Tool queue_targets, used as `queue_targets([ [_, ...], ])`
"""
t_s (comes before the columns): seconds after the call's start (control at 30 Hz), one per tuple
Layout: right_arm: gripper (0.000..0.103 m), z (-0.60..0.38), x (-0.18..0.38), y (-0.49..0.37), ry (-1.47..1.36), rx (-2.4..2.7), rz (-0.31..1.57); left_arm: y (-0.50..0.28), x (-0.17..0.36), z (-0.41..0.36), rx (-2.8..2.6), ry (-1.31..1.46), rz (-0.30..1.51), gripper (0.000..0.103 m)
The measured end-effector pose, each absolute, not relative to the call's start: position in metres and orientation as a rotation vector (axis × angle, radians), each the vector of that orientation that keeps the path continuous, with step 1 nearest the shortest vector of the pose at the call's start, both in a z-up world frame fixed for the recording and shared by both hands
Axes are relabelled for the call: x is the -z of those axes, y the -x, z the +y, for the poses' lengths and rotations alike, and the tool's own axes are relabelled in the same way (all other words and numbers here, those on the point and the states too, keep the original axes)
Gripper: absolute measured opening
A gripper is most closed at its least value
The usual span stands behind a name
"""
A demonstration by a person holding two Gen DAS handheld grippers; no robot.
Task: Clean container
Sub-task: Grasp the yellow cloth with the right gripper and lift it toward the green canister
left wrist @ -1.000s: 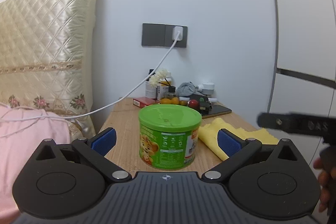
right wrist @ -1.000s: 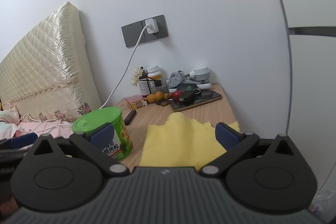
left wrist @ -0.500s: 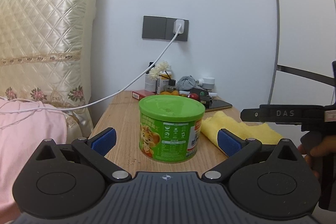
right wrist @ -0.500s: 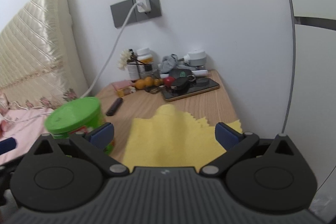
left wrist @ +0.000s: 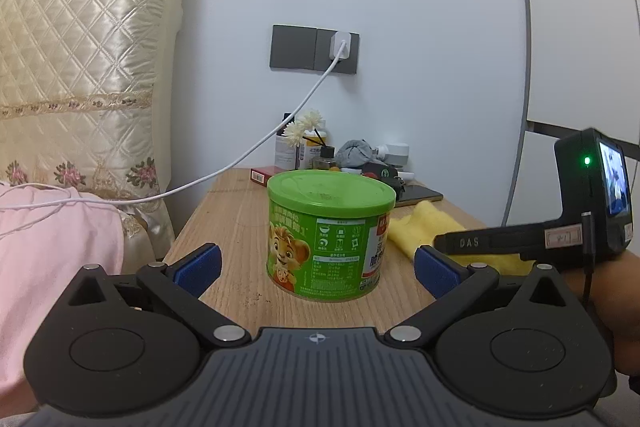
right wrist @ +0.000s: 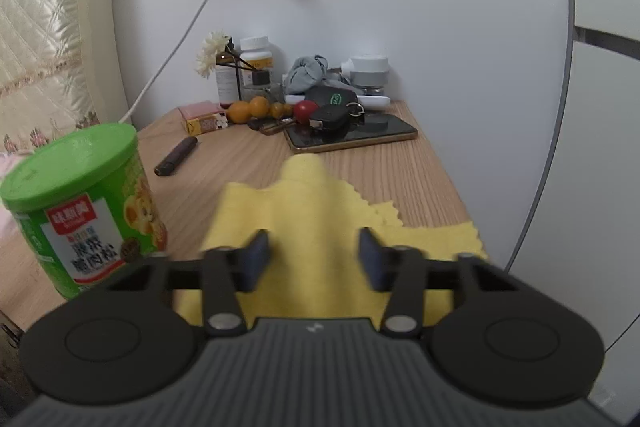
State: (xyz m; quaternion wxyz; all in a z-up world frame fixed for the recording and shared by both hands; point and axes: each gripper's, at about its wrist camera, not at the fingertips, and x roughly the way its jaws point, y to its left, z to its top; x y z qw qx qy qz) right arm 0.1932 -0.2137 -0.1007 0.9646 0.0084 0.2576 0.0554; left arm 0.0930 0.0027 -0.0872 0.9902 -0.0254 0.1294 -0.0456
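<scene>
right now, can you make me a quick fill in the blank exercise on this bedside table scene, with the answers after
1. The lid on the can is ____ in colour.
2. The right gripper has its fingers on either side of the yellow ____.
3. The white cable runs up to a plug in the ____ socket plate on the wall.
4. The left gripper is ____, with the can standing between its fingers, untouched.

Missing words: green; cloth; grey; open
</scene>
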Motion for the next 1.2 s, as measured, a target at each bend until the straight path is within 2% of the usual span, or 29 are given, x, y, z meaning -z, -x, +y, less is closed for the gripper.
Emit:
queue_targets([
  [0.03,0.018,-0.213,0.100,-0.192,-0.017,-0.115,0.523,-0.093,0.087,0.003,0.092,0.054,0.258,0.103],
  [0.1,0.015,-0.212,0.097,-0.191,-0.024,-0.122,0.525,-0.093,0.087,0.005,0.093,0.059,0.256,0.103],
  [0.73,0.014,-0.219,0.057,-0.148,-0.206,-0.158,0.341,-0.114,0.091,0.010,0.114,0.035,0.262,0.103],
  [1.2,0.014,-0.235,0.040,-0.129,-0.259,-0.160,0.335,-0.164,0.104,-0.008,0.169,-0.028,0.302,0.103],
])
